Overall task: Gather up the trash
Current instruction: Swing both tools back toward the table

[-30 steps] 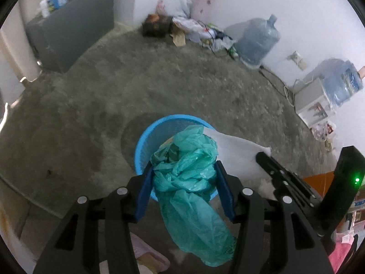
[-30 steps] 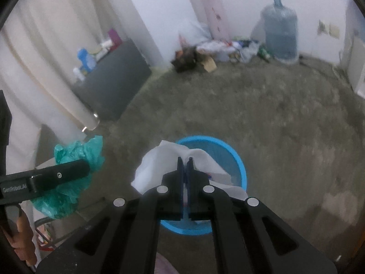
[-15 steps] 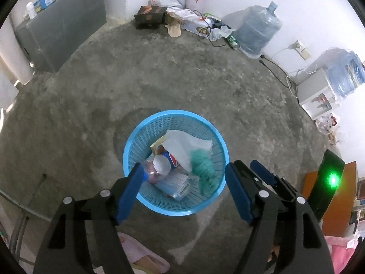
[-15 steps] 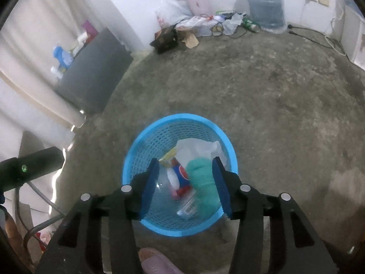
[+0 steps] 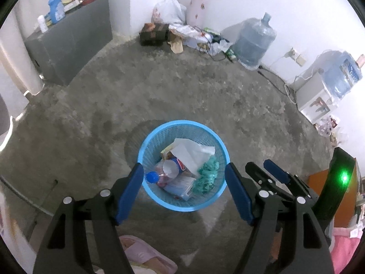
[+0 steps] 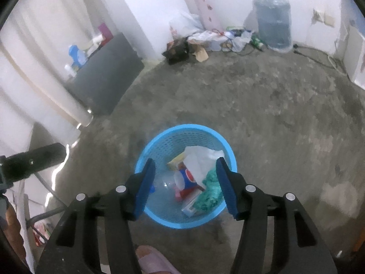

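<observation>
Left tongs (image 5: 184, 178): jaws wide apart, nothing between them. They have just been opening, and the gap frames the bin below, no contact with it. Right tongs (image 6: 186, 172): also parted and empty, jaws have just been opening too. Both point steeply down over the same spot, which makes sense: release straight above the opening so light stuff drops in, not beside it.

Blue mesh bin (image 5: 146, 146) stands upright on the concrete floor (image 5: 182, 96), directly under both tongs. The trash sits inside it: green plastic bag (image 5: 206, 175) crumpled at the right of the pile, white paper (image 5: 194, 154) on top toward the far rim, clear bottle with a blue cap (image 5: 151, 177) at the left, a carton or label piece lower down. Nothing hangs over the rim. My read: both pieces are delivered, drop step done.

In the left view the right tongs show at lower right, with a green indicator light (image 5: 344, 178) next to them. A pink slipper (image 5: 146, 254) is just this side of the bin, so the person stands right over it.

Further out: more litter piled along the far wall (image 5: 189, 34), beside a water jug (image 5: 253, 40). Dark cabinet (image 5: 68, 43) at left with bottles on top. Likely next targets are in that wall pile, well apart from the bin, so either carry pieces over or bring the bin nearer.
</observation>
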`<state>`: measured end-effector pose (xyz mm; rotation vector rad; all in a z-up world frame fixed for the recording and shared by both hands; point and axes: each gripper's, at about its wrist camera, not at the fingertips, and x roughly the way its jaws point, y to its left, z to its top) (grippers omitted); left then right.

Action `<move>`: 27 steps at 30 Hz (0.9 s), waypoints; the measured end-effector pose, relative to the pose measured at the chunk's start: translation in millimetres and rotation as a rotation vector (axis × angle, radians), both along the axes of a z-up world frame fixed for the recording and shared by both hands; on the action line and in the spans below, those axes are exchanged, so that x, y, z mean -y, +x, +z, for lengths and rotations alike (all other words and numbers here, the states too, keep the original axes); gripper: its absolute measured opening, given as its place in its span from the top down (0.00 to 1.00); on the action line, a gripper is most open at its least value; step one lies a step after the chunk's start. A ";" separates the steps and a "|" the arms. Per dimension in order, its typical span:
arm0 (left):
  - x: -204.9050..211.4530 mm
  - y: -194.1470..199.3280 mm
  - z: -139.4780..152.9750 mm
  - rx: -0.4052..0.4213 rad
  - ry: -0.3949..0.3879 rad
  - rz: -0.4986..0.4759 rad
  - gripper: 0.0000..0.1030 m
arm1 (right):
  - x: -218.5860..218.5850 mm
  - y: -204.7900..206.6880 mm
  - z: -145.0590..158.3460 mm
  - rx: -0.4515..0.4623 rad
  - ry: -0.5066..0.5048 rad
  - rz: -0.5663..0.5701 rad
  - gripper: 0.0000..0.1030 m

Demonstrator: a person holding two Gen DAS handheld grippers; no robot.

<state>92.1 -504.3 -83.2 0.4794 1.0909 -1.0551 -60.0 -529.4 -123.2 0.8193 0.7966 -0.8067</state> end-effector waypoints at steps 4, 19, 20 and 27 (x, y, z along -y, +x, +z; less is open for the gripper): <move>-35.2 5.4 32.0 0.026 -0.071 0.036 0.30 | -11.4 6.0 26.2 0.026 -0.042 0.030 0.49; -315.3 78.7 138.4 0.225 -0.273 0.477 0.31 | -133.8 134.6 145.0 0.223 -0.214 0.449 0.48; -334.3 83.9 138.7 0.238 -0.268 0.510 0.30 | -148.6 150.7 150.7 0.240 -0.216 0.496 0.48; -477.0 128.9 126.0 0.259 -0.219 0.771 0.31 | -257.4 257.0 171.2 0.325 -0.172 0.807 0.46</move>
